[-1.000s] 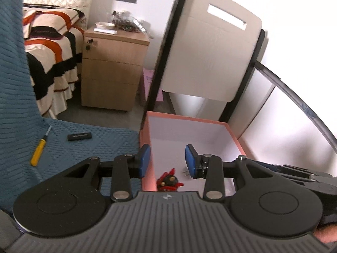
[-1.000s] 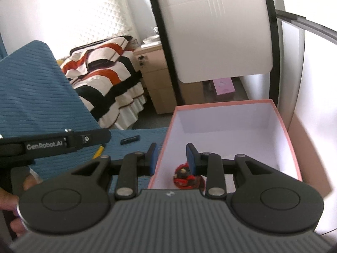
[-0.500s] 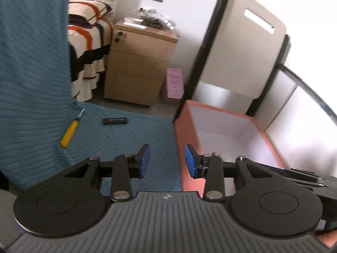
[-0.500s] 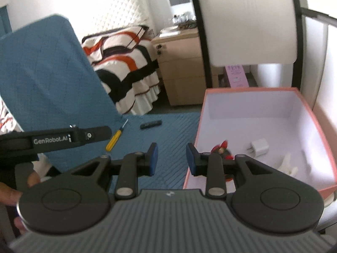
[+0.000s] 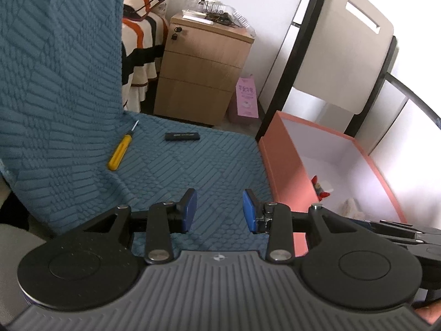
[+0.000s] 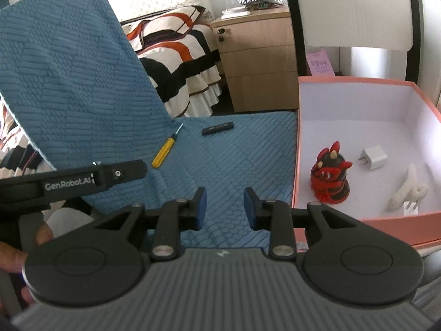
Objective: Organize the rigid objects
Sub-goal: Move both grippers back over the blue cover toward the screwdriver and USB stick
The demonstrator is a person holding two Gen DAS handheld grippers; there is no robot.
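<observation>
My left hand-held gripper (image 5: 219, 210), jaws spread and empty, faces the yellow screwdriver (image 5: 119, 151) ahead-left, its shaft pointing away; my right hand-held gripper (image 6: 225, 208), likewise spread, sits farther.

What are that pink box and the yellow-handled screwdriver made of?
The pink box looks like matte cardboard or paperboard: thin straight walls, pink outside, plain white inside. The screwdriver seems to have a glossy yellow plastic handle and a thin, pale shaft, probably metal.
</observation>
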